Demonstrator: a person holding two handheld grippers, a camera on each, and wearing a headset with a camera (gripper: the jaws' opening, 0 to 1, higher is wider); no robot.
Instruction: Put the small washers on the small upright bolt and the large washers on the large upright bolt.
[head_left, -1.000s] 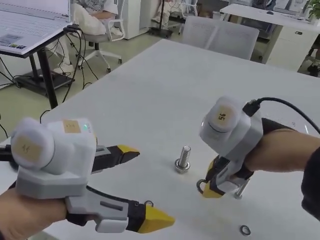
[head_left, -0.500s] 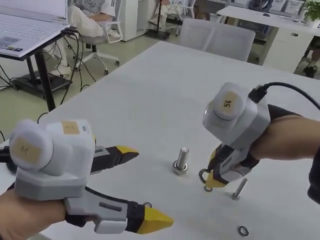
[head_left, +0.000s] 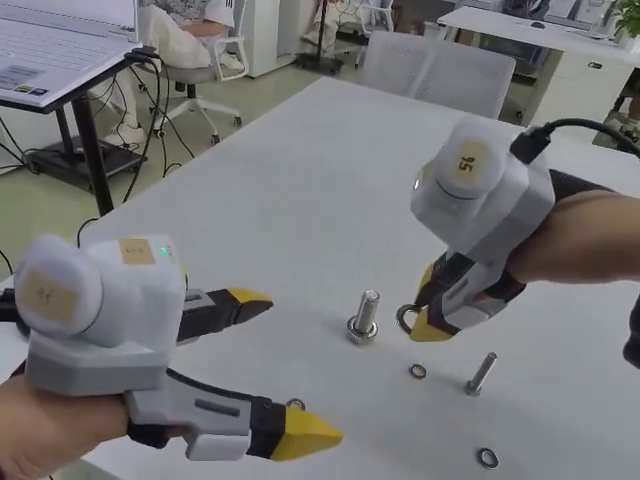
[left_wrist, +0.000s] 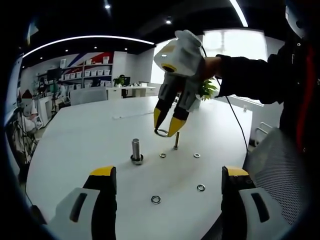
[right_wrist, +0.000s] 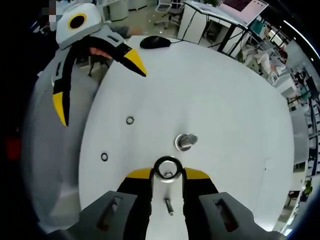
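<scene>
The left gripper (left_wrist: 169, 173) gapes wide at six o'clock, while at two o'clock of the large upright bolt (left_wrist: 136, 149) the right gripper (left_wrist: 164, 130) pinches a large washer (left_wrist: 161, 133).

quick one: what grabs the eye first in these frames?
The right gripper hangs above the table, its yellow tips shut on a large washer just beside the large upright bolt at centre. The left gripper sits wide open at the lower left of the head view. Loose washers lie on the white table near the small upright bolt.
</scene>
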